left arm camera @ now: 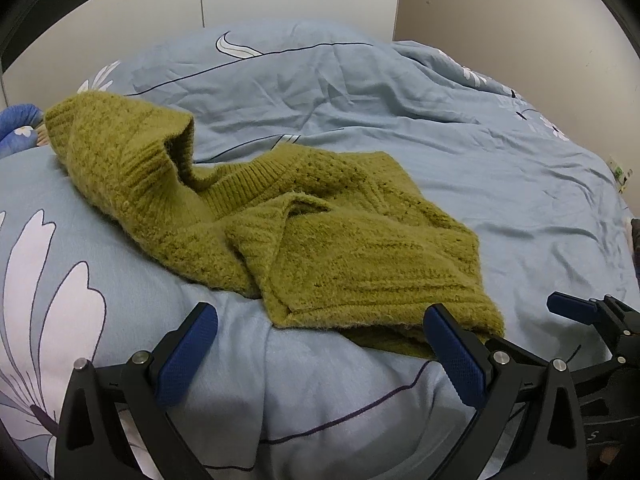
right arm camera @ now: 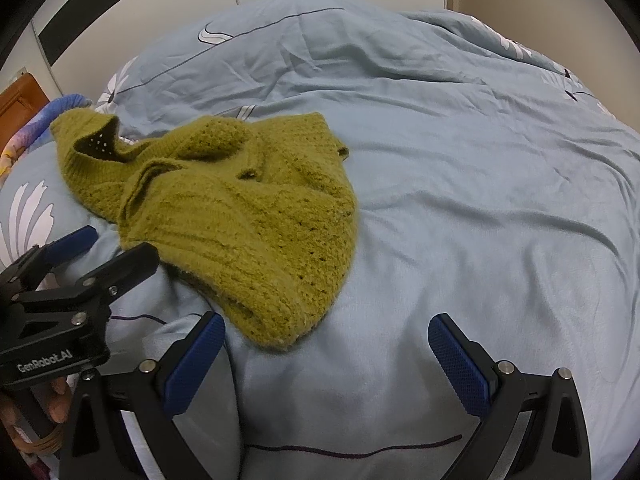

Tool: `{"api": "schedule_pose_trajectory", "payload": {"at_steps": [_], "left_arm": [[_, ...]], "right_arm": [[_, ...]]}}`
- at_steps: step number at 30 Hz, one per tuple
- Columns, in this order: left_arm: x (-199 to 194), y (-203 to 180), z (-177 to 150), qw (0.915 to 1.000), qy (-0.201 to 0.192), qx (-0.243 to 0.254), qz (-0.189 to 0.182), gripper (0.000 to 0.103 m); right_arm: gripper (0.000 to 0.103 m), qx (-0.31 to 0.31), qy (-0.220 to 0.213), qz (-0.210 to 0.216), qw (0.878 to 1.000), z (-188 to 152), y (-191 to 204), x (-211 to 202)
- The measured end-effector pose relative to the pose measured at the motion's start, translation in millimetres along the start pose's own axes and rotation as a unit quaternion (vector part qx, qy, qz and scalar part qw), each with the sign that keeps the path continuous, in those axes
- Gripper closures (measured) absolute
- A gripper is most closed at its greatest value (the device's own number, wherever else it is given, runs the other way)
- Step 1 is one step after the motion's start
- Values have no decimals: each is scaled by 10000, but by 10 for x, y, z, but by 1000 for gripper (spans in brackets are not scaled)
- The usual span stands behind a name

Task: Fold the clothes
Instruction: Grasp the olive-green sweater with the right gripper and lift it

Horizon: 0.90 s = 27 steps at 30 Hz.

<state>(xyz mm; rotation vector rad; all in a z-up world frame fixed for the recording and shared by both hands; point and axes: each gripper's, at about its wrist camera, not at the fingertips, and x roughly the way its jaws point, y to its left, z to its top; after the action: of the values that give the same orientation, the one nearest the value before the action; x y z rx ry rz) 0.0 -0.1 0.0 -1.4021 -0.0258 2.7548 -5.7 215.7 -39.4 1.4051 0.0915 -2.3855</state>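
Left tongs [left arm camera: 320, 316], black arms w/ blue ribbed pads, held wide apart, gripping nothing; the right-hand pad [left arm camera: 452, 344] sits over the near hem of the knit, contact unclear. Right tongs [right arm camera: 326, 326] same build, also spread wide, nothing between them, hovering just off the knit's near corner.

Largest first: we note a pale blue-grey duvet w/ white flower print [left arm camera: 400, 112] covering the bed, wrinkled throughout. On it, centre-left, lies the olive-green chunky knit sweater [left arm camera: 320, 236], crumpled, one ribbed part raised at far left, another folded across the middle. In the right wrist view the sweater [right arm camera: 240, 208] sits left of centre, the left tongs [right arm camera: 100, 248] just beside its left edge.
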Motion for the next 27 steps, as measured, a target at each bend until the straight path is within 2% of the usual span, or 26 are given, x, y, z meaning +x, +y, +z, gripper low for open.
{"api": "schedule_pose_trajectory", "payload": {"at_steps": [5,6,7,11,17,20,22,24,25,26,27], "left_arm": [[-23,37,10,9998,116,2,-186,0],[-35,51,14,9996,144,7,-250,0],[-39,58,6,9994,156,-4,-322,0],[-130,76,53,9991,196,48,-360,0],[-349,250,187,9997,-76,115,-207,0],[-458,337,254,9996,-212,148,-130,0],[-531,395,299,9994,-302,170,-79,0],[-602,453,342,9990,-391,191,-29,0],[-601,469,341,9991,-388,166,-29,0],[-600,486,340,9992,-385,142,-28,0],[-599,503,338,9992,-381,117,-28,0]], "right_arm": [[0,36,-84,-41,10000,-36,-22,-31],[0,37,-46,-44,10000,-31,-21,-34],[0,81,198,-49,9998,-3,-7,-34],[0,-13,262,30,9997,10,38,-35],[0,-784,503,106,9956,52,326,11],[2,-1089,704,-91,9915,63,433,141],[13,-1121,697,-81,9912,90,447,211],[30,-971,633,73,9932,125,400,245],[34,-945,588,93,9937,166,395,280],[43,-918,543,112,9942,207,391,315],[56,-884,504,151,9947,247,386,347]]}}
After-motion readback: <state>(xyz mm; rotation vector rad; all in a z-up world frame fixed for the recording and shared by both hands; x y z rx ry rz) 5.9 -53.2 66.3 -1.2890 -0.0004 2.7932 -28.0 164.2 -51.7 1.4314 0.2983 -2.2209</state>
